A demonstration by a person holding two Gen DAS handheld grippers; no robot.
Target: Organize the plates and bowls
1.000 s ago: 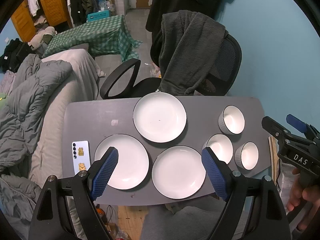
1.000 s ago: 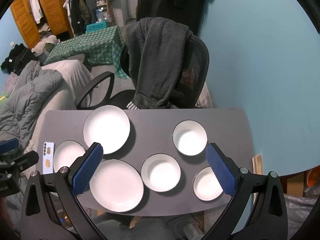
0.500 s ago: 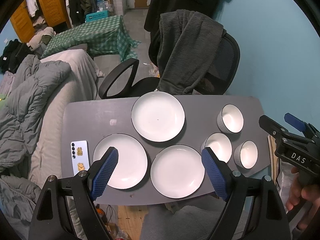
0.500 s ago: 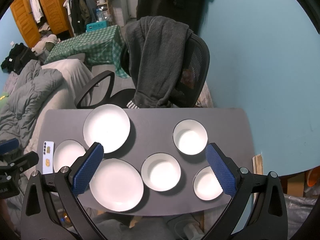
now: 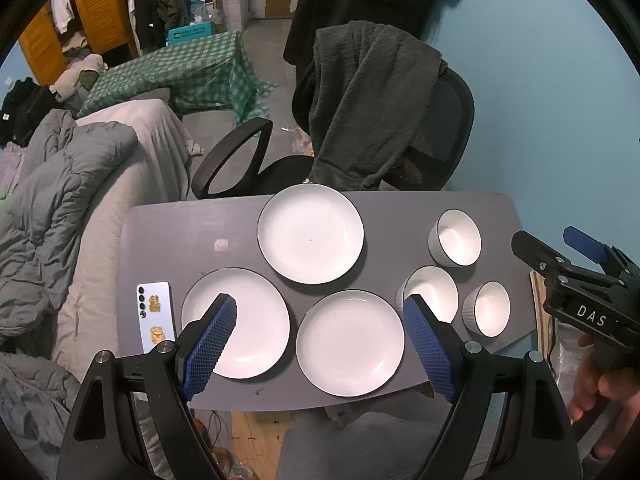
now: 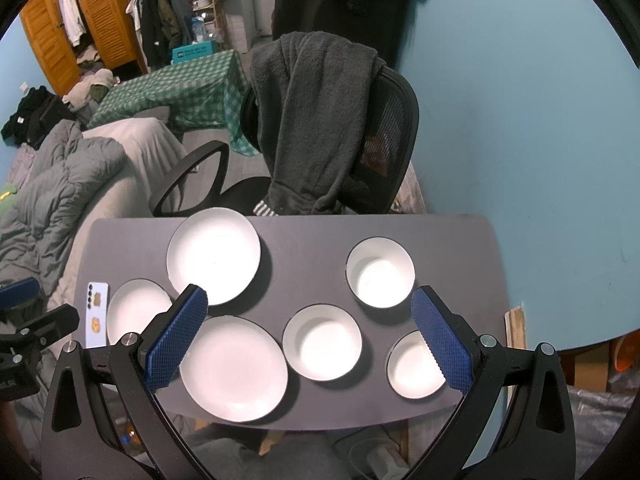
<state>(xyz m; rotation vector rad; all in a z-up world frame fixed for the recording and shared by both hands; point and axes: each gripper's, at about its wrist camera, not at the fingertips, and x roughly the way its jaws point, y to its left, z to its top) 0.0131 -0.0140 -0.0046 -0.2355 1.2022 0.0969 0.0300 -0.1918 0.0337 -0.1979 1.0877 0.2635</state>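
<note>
Three white plates lie on the grey table (image 5: pixel 180 232): a far plate (image 5: pixel 311 233), a near-left plate (image 5: pixel 244 320) and a near-middle plate (image 5: pixel 350 342). To their right stand three white bowls: a far bowl (image 5: pixel 456 237), a middle bowl (image 5: pixel 434 292) and a small near bowl (image 5: pixel 488 309). My left gripper (image 5: pixel 320 308) hovers open above the near plates, holding nothing. High over the bowls (image 6: pixel 322 343), my right gripper (image 6: pixel 309 296) is open and empty. It also shows at the right edge of the left wrist view, held by a hand (image 5: pixel 600 392).
A white phone (image 5: pixel 155 316) lies at the table's left end. A black office chair (image 5: pixel 432 140) draped with a dark fleece stands behind the table. A bed with a grey duvet (image 5: pixel 60 184) runs along the left. A blue wall is on the right.
Both views have drifted only slightly. The plates, the bowls and the phone have not moved, and both grippers stay open.
</note>
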